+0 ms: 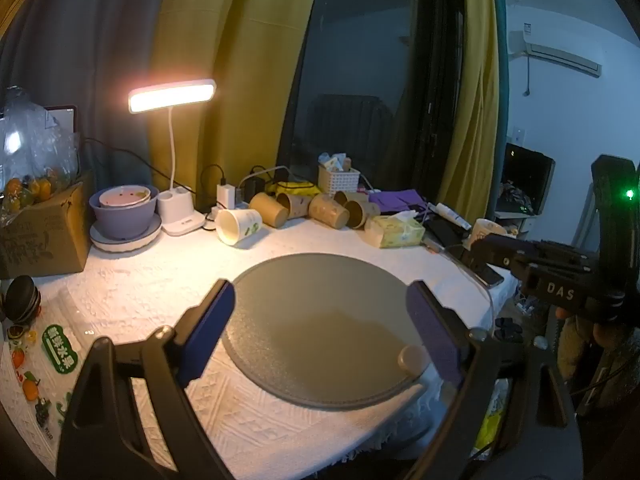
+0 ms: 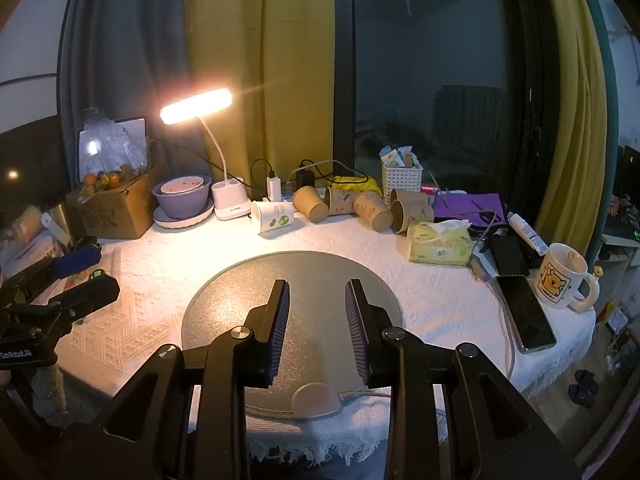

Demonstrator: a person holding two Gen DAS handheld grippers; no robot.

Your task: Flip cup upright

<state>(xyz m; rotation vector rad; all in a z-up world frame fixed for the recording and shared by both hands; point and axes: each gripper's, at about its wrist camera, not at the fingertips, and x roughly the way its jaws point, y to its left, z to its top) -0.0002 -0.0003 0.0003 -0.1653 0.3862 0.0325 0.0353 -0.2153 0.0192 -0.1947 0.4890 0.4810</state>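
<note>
Both the left tongs and right tongs hang open and empty over the round grey mat; behind the mat, a white paper cup lies on its side.

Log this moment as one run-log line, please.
phase: pre-grasp | left gripper: open, empty | right gripper: open, empty | white cup: on its side | mat: bare

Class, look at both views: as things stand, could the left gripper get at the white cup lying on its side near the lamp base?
Probably yes. The left gripper is open and empty above the round grey mat, and only bare white cloth lies between it and the white cup. The cup's mouth faces the gripper; the brown cups sit to its right.
</note>
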